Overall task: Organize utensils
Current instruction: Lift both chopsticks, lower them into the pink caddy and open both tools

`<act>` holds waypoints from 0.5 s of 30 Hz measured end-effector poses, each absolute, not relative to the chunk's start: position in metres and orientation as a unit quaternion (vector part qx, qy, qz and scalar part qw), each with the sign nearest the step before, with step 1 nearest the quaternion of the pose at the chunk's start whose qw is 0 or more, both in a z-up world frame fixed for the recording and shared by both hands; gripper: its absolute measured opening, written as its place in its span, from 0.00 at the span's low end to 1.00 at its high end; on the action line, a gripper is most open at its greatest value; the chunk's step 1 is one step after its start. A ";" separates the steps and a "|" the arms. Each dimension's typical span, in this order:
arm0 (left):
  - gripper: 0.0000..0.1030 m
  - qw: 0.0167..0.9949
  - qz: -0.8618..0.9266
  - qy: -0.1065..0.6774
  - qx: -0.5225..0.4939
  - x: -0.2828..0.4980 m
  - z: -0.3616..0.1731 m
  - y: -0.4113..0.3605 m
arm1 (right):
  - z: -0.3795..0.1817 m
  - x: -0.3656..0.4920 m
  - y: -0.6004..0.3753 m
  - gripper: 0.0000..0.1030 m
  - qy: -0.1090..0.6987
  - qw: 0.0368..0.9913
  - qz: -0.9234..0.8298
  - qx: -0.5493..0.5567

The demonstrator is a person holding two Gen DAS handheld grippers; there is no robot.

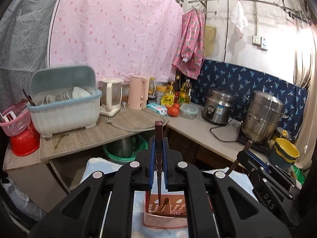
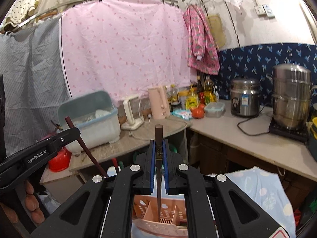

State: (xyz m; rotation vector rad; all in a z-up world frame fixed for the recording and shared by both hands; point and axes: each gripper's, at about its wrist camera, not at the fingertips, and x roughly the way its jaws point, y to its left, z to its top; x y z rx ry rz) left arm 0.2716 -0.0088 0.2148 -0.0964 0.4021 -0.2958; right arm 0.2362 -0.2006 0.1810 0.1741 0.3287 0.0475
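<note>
Chopsticks stand upright, one pinched in the left tongs [image 1: 158, 164] and one in the right tongs [image 2: 159, 165], tips aimed down into the pink holder [image 2: 158, 220] on the cloth-covered table [image 2: 263, 188], probably so each drops straight into a compartment

White lettering reading "GenRobot.AI" is showing on the black arm of the left gripper [image 2: 65, 136] in the right wrist view. In the left wrist view, the letters "DAS" are showing on the black body of the right gripper [image 1: 244, 151]. Labels on the bottles and the cooker are too small to read.
</note>
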 end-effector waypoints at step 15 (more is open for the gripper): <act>0.35 0.958 -0.125 0.252 -0.049 0.278 0.153 -0.013 | 0.126 0.230 -0.194 0.40 0.213 0.973 0.014 0.085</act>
